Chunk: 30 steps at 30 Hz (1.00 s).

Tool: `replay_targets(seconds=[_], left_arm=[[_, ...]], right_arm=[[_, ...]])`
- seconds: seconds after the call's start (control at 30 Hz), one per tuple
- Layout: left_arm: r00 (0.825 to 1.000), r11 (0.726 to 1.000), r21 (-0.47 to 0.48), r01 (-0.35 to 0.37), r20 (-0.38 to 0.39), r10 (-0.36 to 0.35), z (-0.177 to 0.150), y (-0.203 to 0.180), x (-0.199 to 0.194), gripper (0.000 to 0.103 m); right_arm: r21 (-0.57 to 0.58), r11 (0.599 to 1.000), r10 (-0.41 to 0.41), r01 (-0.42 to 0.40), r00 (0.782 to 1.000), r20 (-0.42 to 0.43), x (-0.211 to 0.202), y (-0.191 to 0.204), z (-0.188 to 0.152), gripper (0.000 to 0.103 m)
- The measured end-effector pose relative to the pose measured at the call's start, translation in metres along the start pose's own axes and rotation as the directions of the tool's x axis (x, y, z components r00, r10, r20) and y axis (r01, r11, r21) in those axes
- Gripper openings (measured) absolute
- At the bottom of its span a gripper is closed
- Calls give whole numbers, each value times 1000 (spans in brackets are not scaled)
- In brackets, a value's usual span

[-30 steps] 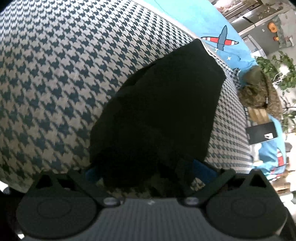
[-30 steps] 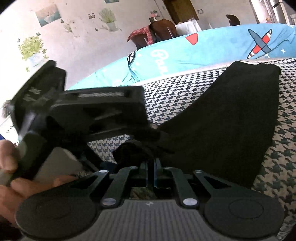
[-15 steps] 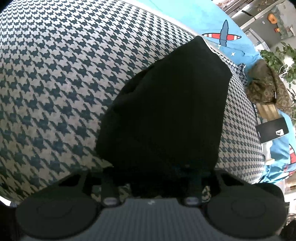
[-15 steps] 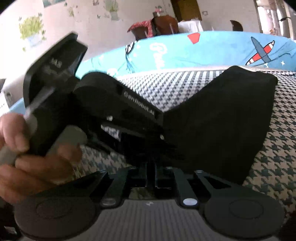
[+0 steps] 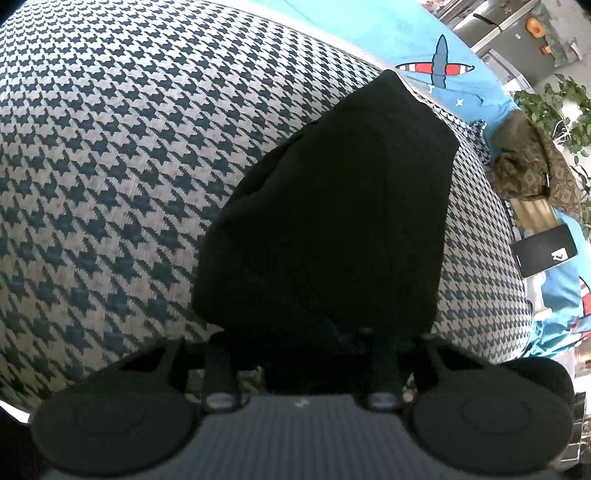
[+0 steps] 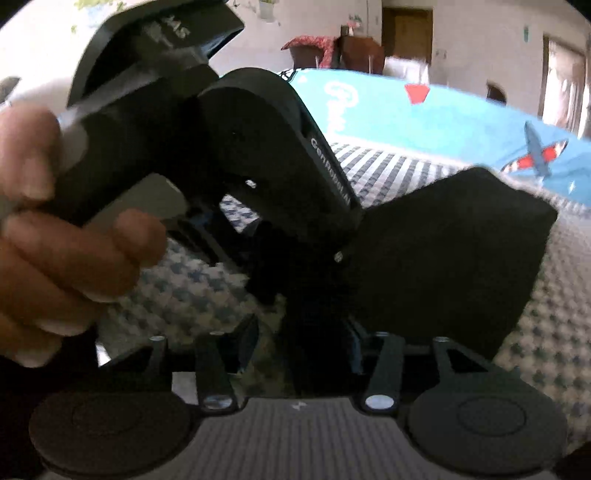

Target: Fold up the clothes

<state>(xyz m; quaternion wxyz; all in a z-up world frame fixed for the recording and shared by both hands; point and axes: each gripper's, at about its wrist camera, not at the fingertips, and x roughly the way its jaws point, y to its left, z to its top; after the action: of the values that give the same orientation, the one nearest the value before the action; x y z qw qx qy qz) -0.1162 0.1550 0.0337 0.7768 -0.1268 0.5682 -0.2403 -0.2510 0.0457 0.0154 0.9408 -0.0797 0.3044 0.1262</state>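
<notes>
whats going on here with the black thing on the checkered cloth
A person is folding a black garment on a houndstooth cloth, holding a tool in each hand. The left tool and the right tool meet at the garment's near edge. Whether either one grips it is hidden by the dark fabric. A hand holds the left tool.

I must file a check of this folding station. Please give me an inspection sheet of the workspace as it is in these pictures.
Surface: houndstooth cloth lying over a blue printed sheet.
Job's things: black garment, partly folded, lying on the houndstooth cloth.
Clutter: brown patterned bundle and a black flat item at the far edge.
Grippers: left gripper at the garment's near edge, fingers hidden by cloth; right gripper low beside it, state unclear; a hand holds the left tool.
Cables: nothing seen.
Surroundings: potted plant, a chair, a door.
</notes>
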Motion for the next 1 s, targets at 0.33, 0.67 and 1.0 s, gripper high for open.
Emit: replay_targets(seconds=[0.33, 0.67, 1.0], left_arm=[[999, 1000, -6, 2, 37, -2, 2, 8, -1, 34], [993, 999, 15, -29, 115, 27, 1, 8, -15, 17], [982, 996, 55, -66, 183, 55, 27, 13, -46, 17]], right_arm=[[-2, 998, -69, 69, 998, -8, 8, -4, -4, 10], [6, 1000, 14, -14, 999, 29, 0, 3, 11, 9], [55, 992, 109, -112, 992, 68, 13, 7, 53, 9]])
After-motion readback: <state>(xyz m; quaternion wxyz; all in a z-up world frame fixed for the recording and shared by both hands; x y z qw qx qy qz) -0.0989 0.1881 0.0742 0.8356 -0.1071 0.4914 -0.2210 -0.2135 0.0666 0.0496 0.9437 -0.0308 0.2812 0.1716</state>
